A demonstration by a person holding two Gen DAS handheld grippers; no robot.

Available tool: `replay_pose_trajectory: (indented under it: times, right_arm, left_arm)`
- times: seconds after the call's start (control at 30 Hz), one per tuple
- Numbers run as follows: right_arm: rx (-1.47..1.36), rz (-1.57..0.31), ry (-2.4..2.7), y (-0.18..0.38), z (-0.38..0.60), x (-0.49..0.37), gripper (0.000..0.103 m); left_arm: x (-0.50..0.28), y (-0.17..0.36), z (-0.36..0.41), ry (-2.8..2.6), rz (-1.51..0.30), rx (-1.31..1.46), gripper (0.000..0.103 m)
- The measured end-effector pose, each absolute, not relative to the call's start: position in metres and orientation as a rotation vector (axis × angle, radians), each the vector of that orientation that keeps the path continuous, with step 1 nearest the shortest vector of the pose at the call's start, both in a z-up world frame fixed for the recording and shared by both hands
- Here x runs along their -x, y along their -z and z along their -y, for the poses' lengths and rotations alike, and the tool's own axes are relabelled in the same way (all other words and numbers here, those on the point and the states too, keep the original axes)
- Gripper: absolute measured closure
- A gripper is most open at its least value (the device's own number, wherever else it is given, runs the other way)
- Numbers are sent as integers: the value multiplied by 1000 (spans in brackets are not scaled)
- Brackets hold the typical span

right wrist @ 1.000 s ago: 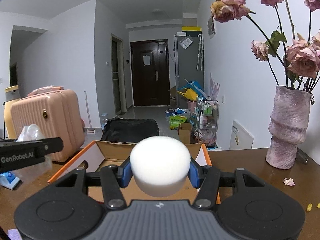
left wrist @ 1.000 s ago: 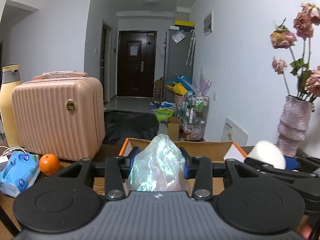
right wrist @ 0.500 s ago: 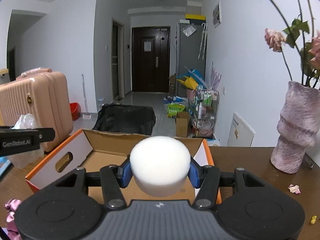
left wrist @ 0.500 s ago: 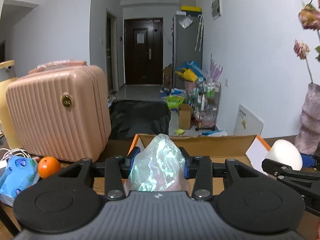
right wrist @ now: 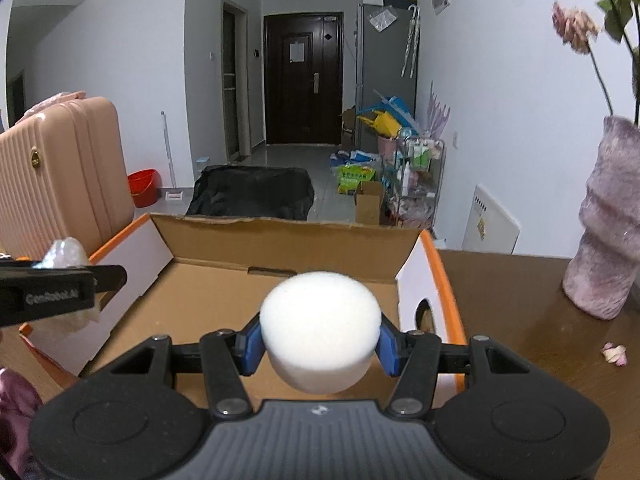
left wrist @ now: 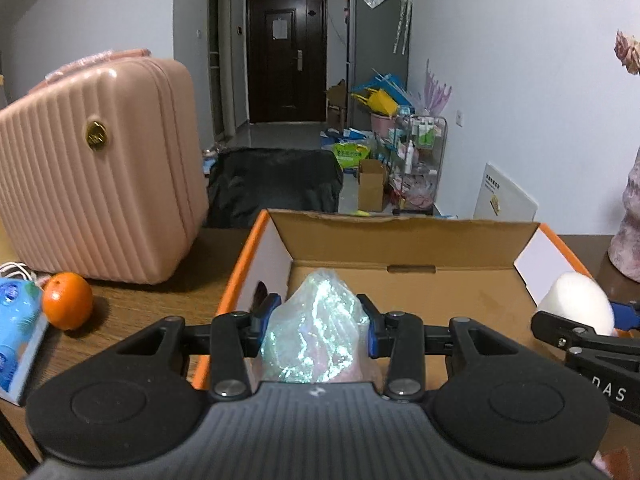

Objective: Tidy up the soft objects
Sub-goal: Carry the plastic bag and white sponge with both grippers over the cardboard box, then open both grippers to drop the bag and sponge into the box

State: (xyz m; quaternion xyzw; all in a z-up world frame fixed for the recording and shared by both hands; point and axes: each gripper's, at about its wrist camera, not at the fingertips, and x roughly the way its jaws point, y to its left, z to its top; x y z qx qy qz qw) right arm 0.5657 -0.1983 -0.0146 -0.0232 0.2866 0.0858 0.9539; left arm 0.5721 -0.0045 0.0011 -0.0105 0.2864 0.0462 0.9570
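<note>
**Wooden table, crowded at the edges**

A dark wooden table (left wrist: 132,312) carries it all. An open cardboard box (left wrist: 400,240) with orange edges sits in the middle, a ribbed pink suitcase (left wrist: 92,184) stands left of it, and an orange (left wrist: 67,301) lies beside a blue packet (left wrist: 16,320). Far right stands a purple vase (right wrist: 608,240), with a fallen petal (right wrist: 615,354) nearby.

My left gripper (left wrist: 318,330) is squeezing a shiny crinkly bag (left wrist: 316,340), hanging right over the open cardboard box (left wrist: 404,240).
</note>
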Motion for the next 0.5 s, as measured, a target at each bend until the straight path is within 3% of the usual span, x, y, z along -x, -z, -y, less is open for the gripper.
replay_pose_trajectory:
  times: [0.33,0.5]
  right_arm:
    - [46,-610,-168,30,197,-573,48]
    - [46,-608,-158,31,199,-571,46]
  left_arm:
    - [-576,15,14,-78,-592,-19,62]
    - [-576,16,11,-66,-586,-10,56]
